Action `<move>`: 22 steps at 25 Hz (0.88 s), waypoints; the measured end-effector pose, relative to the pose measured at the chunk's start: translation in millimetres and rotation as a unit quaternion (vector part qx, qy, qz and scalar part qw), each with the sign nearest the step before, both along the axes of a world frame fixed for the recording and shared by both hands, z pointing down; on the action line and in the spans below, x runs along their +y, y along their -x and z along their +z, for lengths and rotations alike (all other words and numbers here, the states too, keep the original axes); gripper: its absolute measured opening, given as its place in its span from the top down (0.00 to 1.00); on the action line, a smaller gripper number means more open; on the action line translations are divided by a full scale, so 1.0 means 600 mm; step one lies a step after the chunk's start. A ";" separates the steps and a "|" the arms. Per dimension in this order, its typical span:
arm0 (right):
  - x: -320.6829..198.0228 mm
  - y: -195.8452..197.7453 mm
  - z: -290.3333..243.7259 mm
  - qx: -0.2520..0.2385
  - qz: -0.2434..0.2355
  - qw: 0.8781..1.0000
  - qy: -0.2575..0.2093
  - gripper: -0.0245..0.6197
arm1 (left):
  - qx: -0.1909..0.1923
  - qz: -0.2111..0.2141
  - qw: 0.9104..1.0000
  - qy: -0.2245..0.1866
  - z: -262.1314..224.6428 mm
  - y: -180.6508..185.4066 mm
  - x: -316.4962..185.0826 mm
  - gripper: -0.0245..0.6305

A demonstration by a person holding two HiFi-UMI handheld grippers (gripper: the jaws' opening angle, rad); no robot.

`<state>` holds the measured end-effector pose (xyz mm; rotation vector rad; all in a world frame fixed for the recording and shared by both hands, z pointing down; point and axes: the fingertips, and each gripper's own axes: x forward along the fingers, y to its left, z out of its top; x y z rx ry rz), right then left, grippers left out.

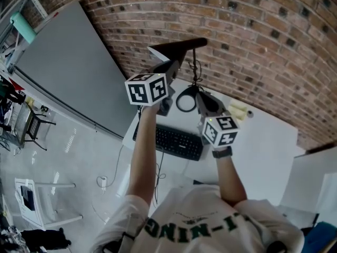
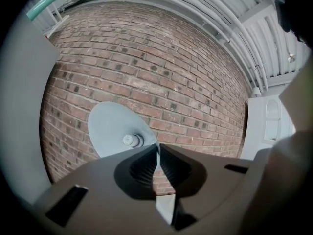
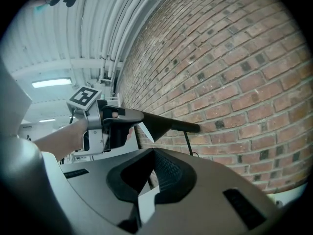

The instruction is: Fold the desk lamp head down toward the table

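Note:
The desk lamp's black head (image 1: 179, 47) sticks out level above the white table (image 1: 263, 141), in front of the brick wall. My left gripper (image 1: 171, 65) is shut on its near edge. In the left gripper view the jaws (image 2: 157, 150) pinch the thin rim of the pale underside of the lamp head (image 2: 112, 126), whose small bulb stub (image 2: 131, 140) shows. The thin stem (image 3: 188, 141) drops from the head (image 3: 171, 124) and passes behind my right gripper (image 3: 153, 153). That gripper looks shut, with nothing seen between its pads. It sits lower, beside a black loop (image 1: 185, 99).
A black keyboard (image 1: 169, 141) lies on the table below both grippers. The brick wall (image 1: 253, 36) stands close behind the lamp. A large grey panel (image 1: 68, 62) leans at the left. Small pale objects (image 1: 237, 109) lie on the table at the right.

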<state>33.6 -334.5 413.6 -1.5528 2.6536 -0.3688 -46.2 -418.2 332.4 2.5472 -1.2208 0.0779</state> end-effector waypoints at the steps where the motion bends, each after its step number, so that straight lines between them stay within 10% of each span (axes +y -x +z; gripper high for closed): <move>1: 0.001 -0.001 0.001 -0.001 0.001 1.000 0.001 0.96 | 0.001 -0.001 1.000 0.001 0.002 0.000 0.001 0.93; 22: 0.001 -0.002 0.009 -0.006 -0.001 1.000 0.008 0.96 | 0.029 -0.003 0.999 0.019 0.032 0.009 0.012 0.94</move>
